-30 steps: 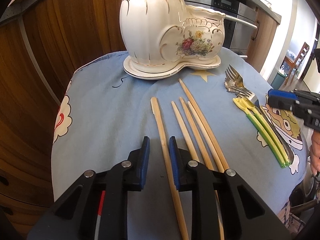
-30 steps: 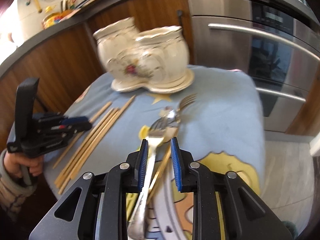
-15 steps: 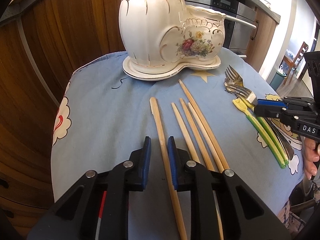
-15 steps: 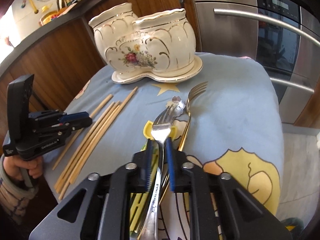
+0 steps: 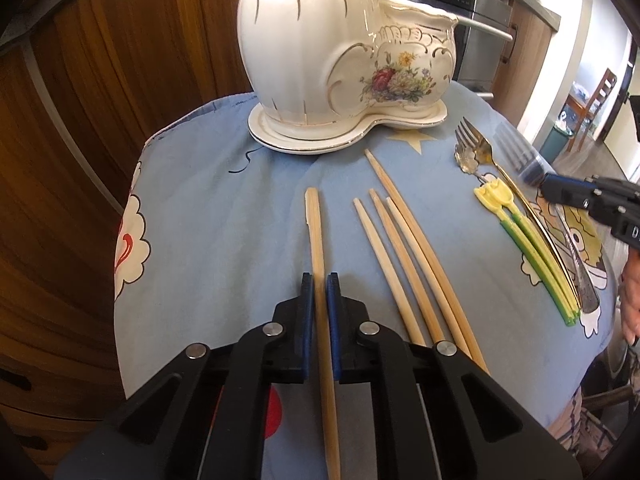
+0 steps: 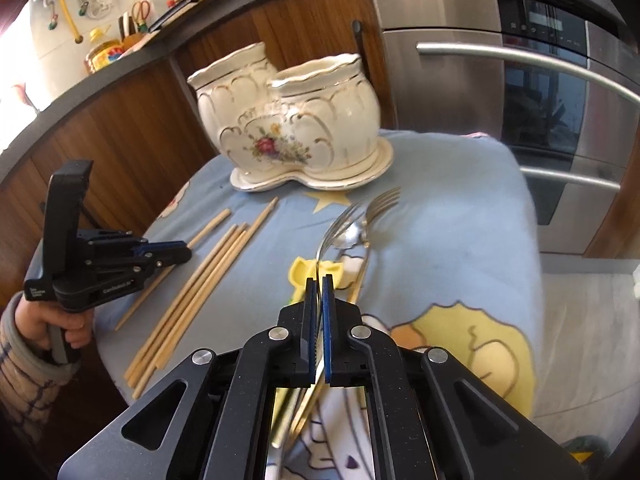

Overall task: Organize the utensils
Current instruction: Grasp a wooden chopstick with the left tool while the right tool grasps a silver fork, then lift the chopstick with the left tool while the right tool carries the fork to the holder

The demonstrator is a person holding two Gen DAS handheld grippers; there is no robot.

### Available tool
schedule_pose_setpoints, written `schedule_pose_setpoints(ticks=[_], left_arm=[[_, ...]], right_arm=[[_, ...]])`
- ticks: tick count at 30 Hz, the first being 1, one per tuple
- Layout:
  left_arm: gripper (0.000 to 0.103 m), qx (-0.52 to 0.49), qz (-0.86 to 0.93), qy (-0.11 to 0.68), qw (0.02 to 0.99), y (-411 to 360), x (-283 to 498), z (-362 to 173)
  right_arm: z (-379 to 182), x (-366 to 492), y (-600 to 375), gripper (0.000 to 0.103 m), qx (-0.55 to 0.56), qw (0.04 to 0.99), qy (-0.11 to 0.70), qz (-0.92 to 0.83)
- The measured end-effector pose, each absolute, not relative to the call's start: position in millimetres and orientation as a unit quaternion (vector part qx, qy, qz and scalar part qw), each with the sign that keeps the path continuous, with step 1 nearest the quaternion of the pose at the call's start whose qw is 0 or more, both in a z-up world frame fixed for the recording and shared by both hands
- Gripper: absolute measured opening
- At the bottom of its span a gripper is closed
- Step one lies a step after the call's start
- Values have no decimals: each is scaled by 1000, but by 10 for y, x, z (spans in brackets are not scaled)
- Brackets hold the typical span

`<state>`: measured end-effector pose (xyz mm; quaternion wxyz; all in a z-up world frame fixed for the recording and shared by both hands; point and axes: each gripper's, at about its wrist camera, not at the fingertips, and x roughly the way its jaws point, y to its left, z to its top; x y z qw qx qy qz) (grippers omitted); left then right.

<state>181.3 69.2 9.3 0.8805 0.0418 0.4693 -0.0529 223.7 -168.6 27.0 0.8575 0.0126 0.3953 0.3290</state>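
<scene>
At the lower centre of the frame, the right gripper (image 6: 319, 280) was clamped on a silver fork (image 6: 334, 226). At left, the left gripper (image 6: 182, 249) pinched a chopstick (image 6: 208, 229). The ceramic holder (image 6: 292, 120) stood above.

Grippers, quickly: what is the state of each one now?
Left gripper: closed on a pale wooden chopstick.
Right gripper: closed on a silver metal fork.
</scene>
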Motion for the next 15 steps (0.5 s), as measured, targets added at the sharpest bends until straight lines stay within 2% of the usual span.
schedule_pose_setpoints(ticks=[15], left_arm=[[8, 79, -78, 521, 847, 642, 1964, 131]], right_arm=[[89, 2382, -1706, 5, -21, 837, 448, 314]])
